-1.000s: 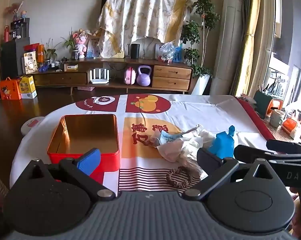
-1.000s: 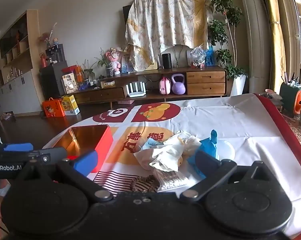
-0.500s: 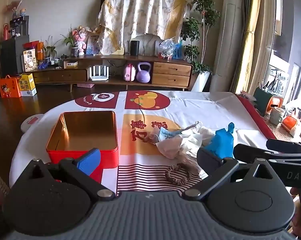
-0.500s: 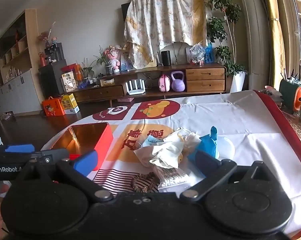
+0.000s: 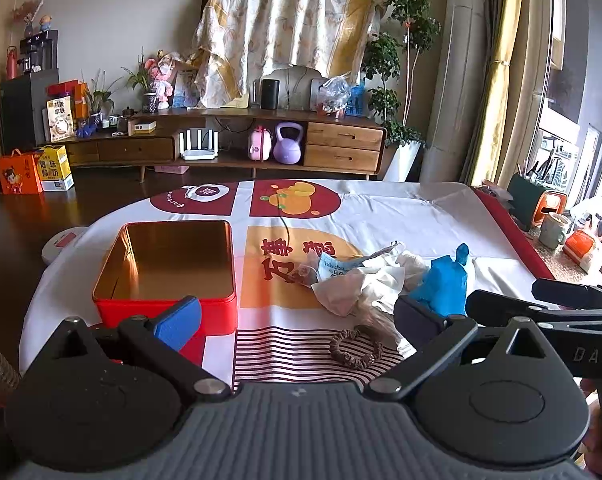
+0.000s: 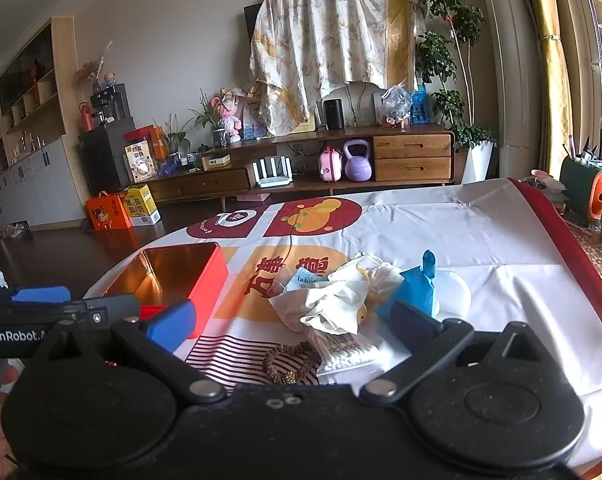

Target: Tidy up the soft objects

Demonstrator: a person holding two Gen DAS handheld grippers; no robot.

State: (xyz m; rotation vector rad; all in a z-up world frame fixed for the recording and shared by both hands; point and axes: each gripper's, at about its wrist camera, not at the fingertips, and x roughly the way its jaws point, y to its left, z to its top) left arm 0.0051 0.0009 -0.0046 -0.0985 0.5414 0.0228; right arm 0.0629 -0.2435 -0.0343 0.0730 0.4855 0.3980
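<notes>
A heap of soft things lies mid-table: a crumpled white cloth (image 5: 365, 284) (image 6: 333, 304), a blue glove (image 5: 441, 284) (image 6: 415, 288), a brown hair scrunchie (image 5: 355, 348) (image 6: 287, 362) and a pack of cotton swabs (image 6: 347, 354). An empty red tin box (image 5: 169, 276) (image 6: 169, 276) with a gold inside stands left of the heap. My left gripper (image 5: 297, 320) hovers open above the table's near edge, holding nothing. To its right, my right gripper (image 6: 291, 322) is also open and empty, just short of the heap.
The table wears a white cloth with red prints (image 5: 401, 220) and a red border (image 6: 561, 240) on the right. Beyond it are a wooden sideboard (image 5: 229, 144) with clutter, a purple kettlebell (image 5: 288, 148), a draped sheet and potted plants. A mug (image 5: 553, 230) sits off to the right.
Both grippers have risen and drawn back a little, so the table and its objects sit slightly lower in view. Nothing on the table has moved.
</notes>
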